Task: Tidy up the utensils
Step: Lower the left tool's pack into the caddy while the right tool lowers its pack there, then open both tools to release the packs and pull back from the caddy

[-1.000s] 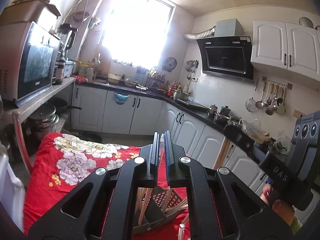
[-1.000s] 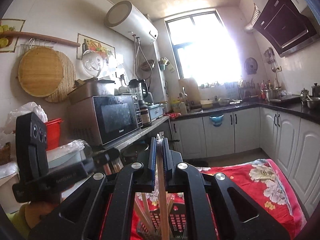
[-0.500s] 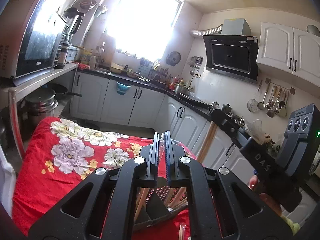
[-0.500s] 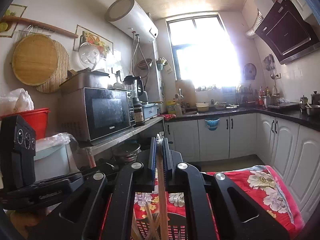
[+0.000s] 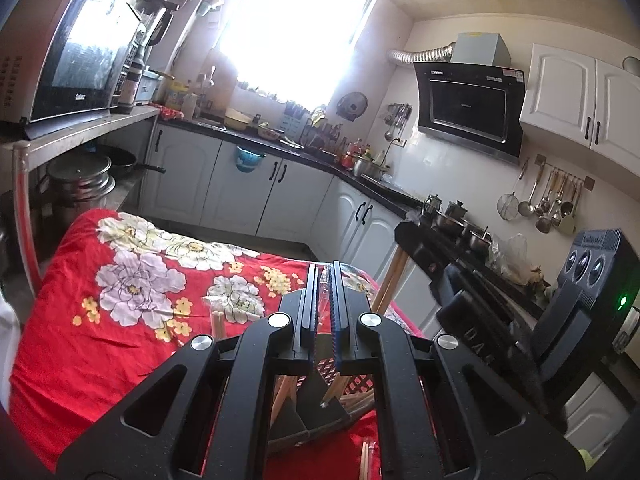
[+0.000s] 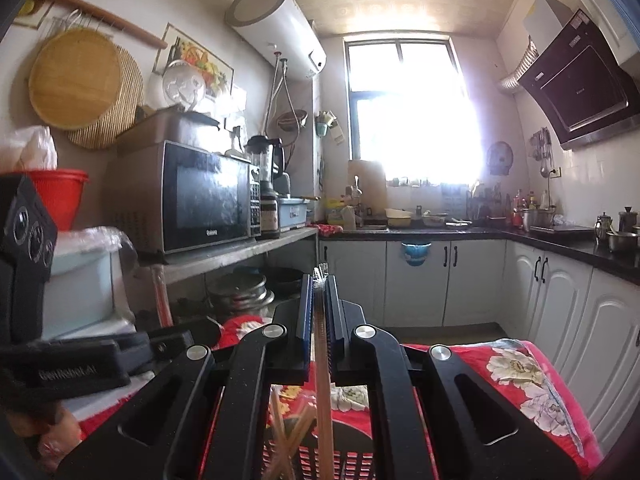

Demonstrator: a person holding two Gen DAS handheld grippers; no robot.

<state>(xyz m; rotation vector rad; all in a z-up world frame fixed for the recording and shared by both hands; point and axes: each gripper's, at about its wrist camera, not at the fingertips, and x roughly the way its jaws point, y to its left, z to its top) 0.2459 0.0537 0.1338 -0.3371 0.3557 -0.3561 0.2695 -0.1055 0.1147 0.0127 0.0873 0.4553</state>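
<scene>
Clamping wrapped chopsticks (image 6: 320, 344), right hand-held gripper (image 6: 319, 280); left hand-held gripper (image 5: 325, 268) likewise.

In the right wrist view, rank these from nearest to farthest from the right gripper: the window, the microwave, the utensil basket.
1. Utensil basket: just below the right gripper, under its shut fingers.
2. Microwave: on the shelf to the left.
3. Window: on the far wall, straight ahead.
</scene>
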